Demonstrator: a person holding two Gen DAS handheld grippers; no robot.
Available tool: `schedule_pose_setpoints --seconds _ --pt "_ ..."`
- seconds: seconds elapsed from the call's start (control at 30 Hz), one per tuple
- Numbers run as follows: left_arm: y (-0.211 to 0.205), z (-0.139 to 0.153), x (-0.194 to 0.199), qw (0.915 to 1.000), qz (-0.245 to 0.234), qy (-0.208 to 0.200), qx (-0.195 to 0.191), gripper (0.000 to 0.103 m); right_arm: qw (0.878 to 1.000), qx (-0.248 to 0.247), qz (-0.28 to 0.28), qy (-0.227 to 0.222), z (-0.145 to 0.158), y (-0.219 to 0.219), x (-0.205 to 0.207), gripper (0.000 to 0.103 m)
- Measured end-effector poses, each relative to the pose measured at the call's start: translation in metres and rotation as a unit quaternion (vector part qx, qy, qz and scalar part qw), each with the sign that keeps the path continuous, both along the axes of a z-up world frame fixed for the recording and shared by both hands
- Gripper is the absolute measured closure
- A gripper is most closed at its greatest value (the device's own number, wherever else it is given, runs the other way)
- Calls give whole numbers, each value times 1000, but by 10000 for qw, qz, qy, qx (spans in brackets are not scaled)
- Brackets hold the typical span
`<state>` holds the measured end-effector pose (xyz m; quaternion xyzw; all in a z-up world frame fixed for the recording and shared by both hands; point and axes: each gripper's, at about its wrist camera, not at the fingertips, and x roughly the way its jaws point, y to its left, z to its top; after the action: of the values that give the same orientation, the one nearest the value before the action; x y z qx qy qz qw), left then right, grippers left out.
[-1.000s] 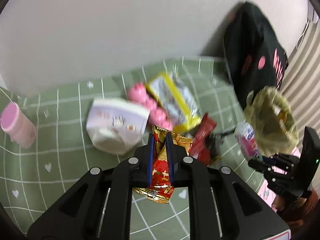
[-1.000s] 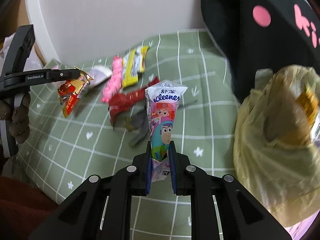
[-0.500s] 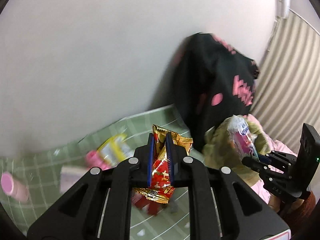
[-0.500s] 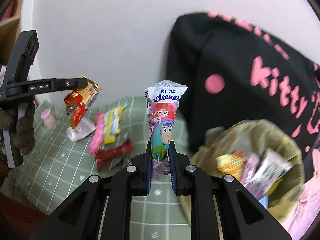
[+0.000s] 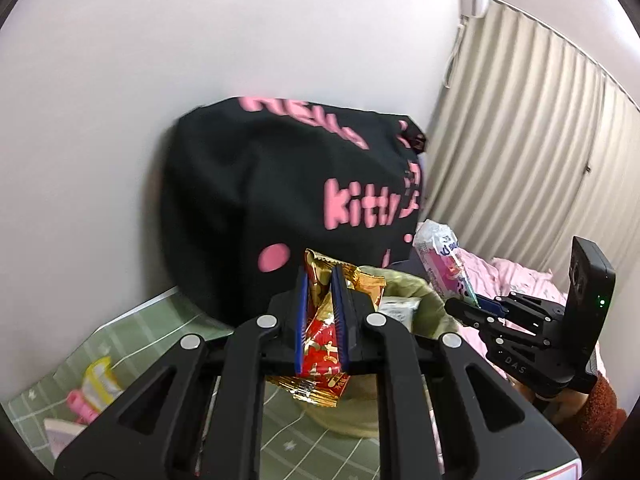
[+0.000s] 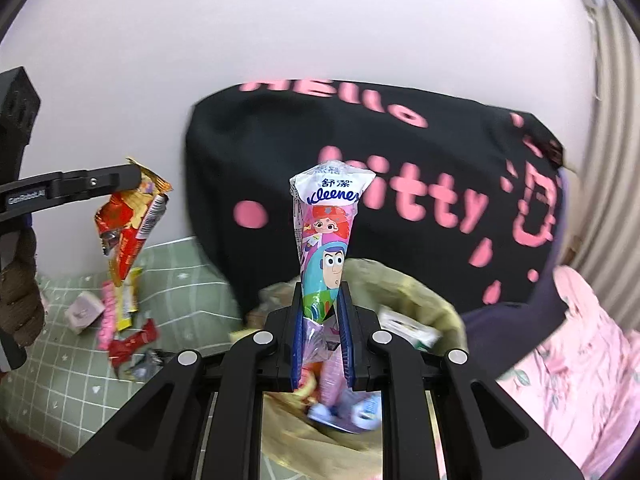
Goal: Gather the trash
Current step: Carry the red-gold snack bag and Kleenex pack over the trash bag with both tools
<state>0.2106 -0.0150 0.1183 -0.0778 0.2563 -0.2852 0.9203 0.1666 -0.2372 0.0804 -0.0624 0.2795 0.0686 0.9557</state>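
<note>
My left gripper (image 5: 320, 280) is shut on a red and gold snack wrapper (image 5: 324, 336), held up in the air just before the yellowish trash bag (image 5: 424, 312). In the right wrist view that wrapper (image 6: 128, 224) hangs from the left gripper (image 6: 132, 178) at the left. My right gripper (image 6: 322, 300) is shut on a cartoon-printed Kleenex tissue pack (image 6: 326, 240), directly above the open trash bag (image 6: 424, 304), which holds several wrappers. The same pack (image 5: 444, 256) and right gripper (image 5: 472, 304) show at the right of the left wrist view.
A black bag with pink lettering (image 6: 400, 184) leans on the wall behind the trash bag. More litter (image 6: 120, 320) lies on the green checked cloth (image 6: 60, 380) at the left: a pink strip, yellow and red wrappers, a small tissue pack. Pink bedding (image 6: 568, 360) lies to the right.
Both grippers rose off the cloth and swung right toward the trash bag, each keeping its item. The bag's opening now lies under the right gripper.
</note>
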Motion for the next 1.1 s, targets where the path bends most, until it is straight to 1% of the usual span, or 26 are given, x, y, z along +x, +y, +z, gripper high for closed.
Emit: schedule_pose_setpoints --seconds 0.17,0.37,0.6,0.73,0.8,0.9,1.1 --pt "-32 4 4 9997 -218 -73 -11 92 9994 85 -338 73 -7 -29 -3 87" --pt "-63 8 8 9988 -436 -243 0 92 9988 123 -480 53 -7 -44 -3 87" --pt "-91 4 17 9971 -742 -141 5 92 9983 157 -540 126 -13 -53 -1 87" --pt "-95 -3 31 9964 -847 2 -61 92 9979 211 -574 219 -20 -57 4 87" --pt "-92 -9 42 9962 -834 178 -151 92 9977 249 -569 274 -22 -58 7 87" --pt "-88 -22 62 9942 -860 546 -352 92 9975 269 -529 378 -28 -56 13 87" --pt "-106 -46 74 9910 -1005 828 -297 92 9959 246 -511 699 -47 -53 22 87"
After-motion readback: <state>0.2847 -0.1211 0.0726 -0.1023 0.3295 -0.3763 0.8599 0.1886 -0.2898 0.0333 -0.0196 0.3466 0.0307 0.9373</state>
